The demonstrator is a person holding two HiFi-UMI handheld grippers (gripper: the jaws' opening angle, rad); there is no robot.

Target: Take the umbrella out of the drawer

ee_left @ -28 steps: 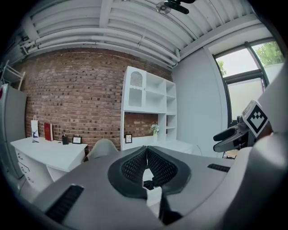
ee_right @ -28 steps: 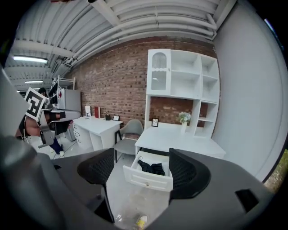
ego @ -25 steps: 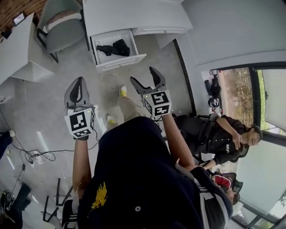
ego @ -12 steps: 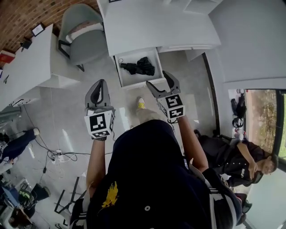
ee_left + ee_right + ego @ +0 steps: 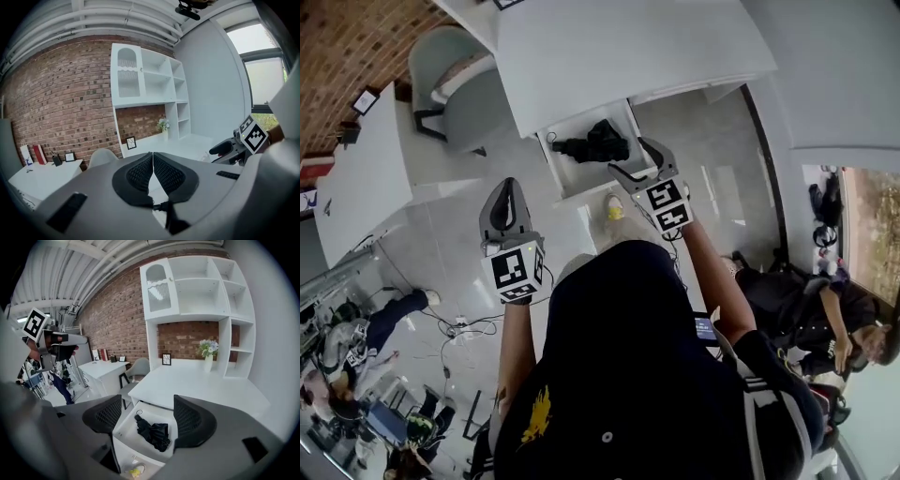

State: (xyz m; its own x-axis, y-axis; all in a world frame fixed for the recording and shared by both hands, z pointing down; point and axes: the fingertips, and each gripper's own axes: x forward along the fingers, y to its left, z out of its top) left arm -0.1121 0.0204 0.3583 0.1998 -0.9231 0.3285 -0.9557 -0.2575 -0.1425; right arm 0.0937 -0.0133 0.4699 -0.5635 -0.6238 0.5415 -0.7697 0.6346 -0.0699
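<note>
A black folded umbrella lies in the open white drawer under the white desk. My right gripper hovers above the drawer's front right corner. Its jaws stand wide open, nothing is between them, and the umbrella shows below and beyond them. My left gripper is held left of the drawer and short of it, over the floor. Its pads meet, with nothing between them.
The white desk carries a shelf unit and a vase of flowers. A grey chair and a second white desk stand to the left. Cables lie on the floor; a seated person is at the right.
Both grippers have moved forward toward the desk. The right one now hangs over the drawer's front edge; the left stays shut beside it.
</note>
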